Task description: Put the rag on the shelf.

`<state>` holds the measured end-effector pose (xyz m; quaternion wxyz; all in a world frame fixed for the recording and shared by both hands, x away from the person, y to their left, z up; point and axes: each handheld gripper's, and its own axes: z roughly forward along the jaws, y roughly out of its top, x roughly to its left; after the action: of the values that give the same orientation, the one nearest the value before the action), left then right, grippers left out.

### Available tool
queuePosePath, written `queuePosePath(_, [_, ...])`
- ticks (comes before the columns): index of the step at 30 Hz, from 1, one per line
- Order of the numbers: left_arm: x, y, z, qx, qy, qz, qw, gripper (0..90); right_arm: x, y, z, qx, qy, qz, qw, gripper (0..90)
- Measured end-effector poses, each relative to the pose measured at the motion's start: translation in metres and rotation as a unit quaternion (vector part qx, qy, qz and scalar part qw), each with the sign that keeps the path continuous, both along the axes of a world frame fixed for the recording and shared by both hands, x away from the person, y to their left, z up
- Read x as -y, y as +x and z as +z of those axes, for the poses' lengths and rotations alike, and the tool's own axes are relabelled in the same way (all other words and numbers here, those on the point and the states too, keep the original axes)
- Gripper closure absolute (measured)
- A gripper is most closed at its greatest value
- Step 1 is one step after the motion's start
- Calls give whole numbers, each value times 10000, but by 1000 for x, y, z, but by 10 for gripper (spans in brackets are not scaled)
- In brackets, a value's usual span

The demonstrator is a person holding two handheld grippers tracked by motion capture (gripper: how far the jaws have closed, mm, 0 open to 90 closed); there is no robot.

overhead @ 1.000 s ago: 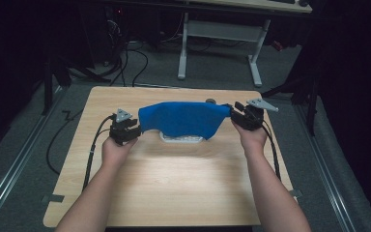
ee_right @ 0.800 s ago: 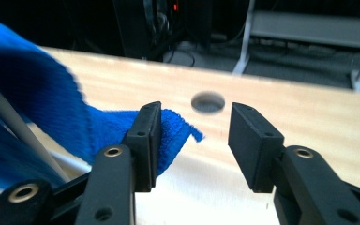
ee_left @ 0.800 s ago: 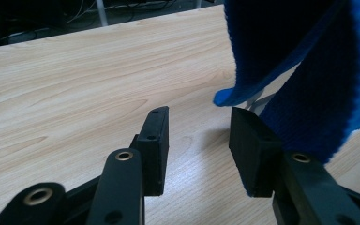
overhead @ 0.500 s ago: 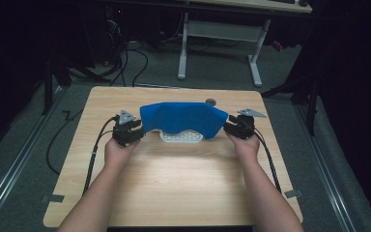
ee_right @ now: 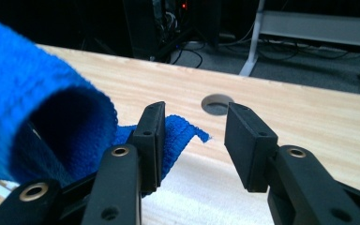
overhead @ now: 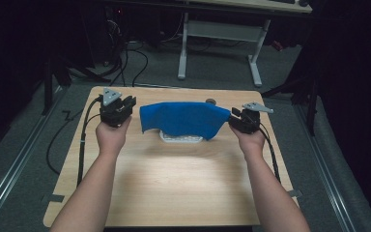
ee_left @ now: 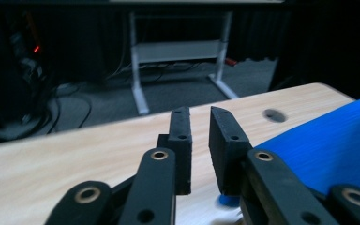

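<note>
Standing a little apart with nothing between them, your left gripper's (ee_left: pixel 200 140) jaws have let the blue towel (overhead: pixel 181 118) go; its edge lies just right of them in the left gripper view. Your right gripper's (ee_right: pixel 192 143) jaws are wide apart too, a towel corner lying loose beside the left one, unclamped. From above, the left gripper (overhead: pixel 117 110) sits at centre left and the right gripper (overhead: pixel 244 121) at centre right, the towel draped between them over a white object (overhead: pixel 181 138) whose lower edge peeks out. Covering looks done, I'd judge; what is left is drawing both hands back from the tabletop (overhead: pixel 174 183). Count: one towel, one white object, two grippers, one round hole (ee_right: pixel 217 103) in the tabletop.
</note>
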<state>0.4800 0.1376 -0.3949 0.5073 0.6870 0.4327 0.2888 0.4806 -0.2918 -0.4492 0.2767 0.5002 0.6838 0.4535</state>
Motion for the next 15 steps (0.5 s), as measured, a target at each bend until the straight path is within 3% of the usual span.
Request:
queuePosePath(6, [50,-5,13,212,65,-571,9981,793,-7,1,-7,-108,-108,63,9999,579])
queuePosePath(9, [72,-2,13,99,168,-728,9972,782,-9,1,-8,-137,-124,80,9998,577])
queuePosePath(15, [80,1,10,26,202,-676,9975,810,-4,0,-8,-178,-65,102,9998,545])
